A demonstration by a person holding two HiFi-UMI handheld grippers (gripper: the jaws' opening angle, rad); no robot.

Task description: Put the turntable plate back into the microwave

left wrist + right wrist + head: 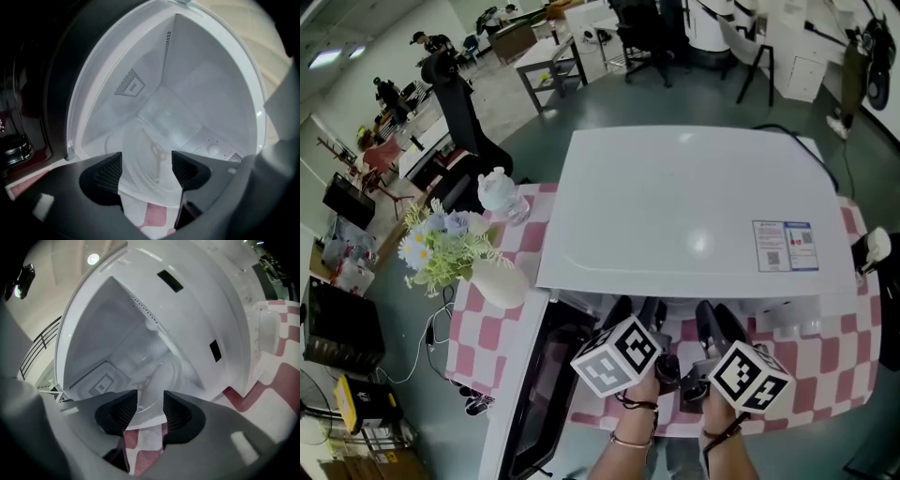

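Observation:
The white microwave (694, 216) stands on a pink-checked cloth with its door (534, 394) swung open to the left. The clear glass turntable plate (150, 159) lies low in the cavity mouth, its near rim over the front lip. My left gripper (146, 171) is open wide at the opening, the plate's near part showing between its jaws, and the pads do not press on it. My right gripper (150, 411) sits just to the right at the same opening, jaws apart, with the plate (157, 385) beyond them. In the head view both grippers (633, 314) (717, 323) reach under the microwave's top edge.
A vase of flowers (487, 277) and a white teapot (497, 187) stand left of the microwave on the checked cloth (478, 337). The open door blocks the near left side. A black object (886, 281) sits at the table's right edge. Chairs and desks lie beyond.

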